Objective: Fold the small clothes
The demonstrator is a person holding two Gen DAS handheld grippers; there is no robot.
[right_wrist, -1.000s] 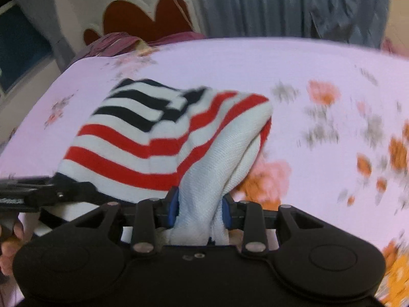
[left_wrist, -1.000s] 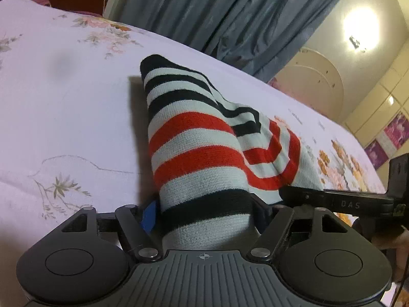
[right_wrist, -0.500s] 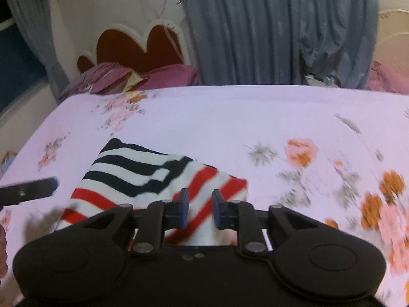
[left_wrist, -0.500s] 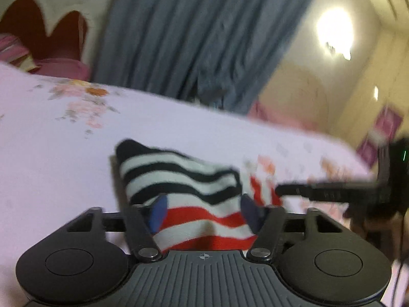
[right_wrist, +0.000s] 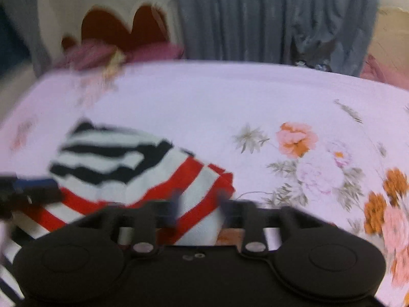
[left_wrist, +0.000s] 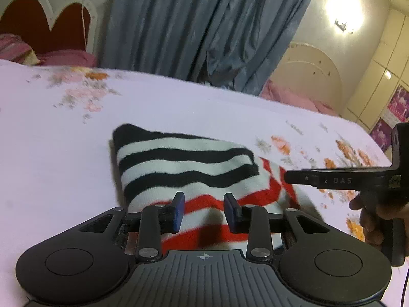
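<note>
A striped knit garment (left_wrist: 189,163), black-and-white at its far end and red-and-white nearer, lies folded flat on the bed; it is blurred in the right wrist view (right_wrist: 122,171). My left gripper (left_wrist: 204,211) hovers over its near red-striped edge. Its jaws are closing, and the blue pads (left_wrist: 178,211) touch no cloth. My right gripper (right_wrist: 200,204) is above the garment's near right corner. Its jaws are opening with nothing pinched between them. Each gripper appears in the other's view: the right gripper (left_wrist: 332,179) at the right, the left gripper (right_wrist: 28,192) at the left edge.
The bed wears a pale lilac sheet (left_wrist: 64,158) with floral prints (right_wrist: 299,138). A scalloped red headboard (left_wrist: 46,25) and pink pillows (left_wrist: 66,57) stand at the far left. A grey-blue curtain (left_wrist: 204,25) hangs behind. A hand (left_wrist: 370,220) holds the right gripper's handle.
Both grippers let go of the garment and drew up and back. It was raised in a peak and now lies flat. The left jaws narrowed; the right jaws shut, then widened.
</note>
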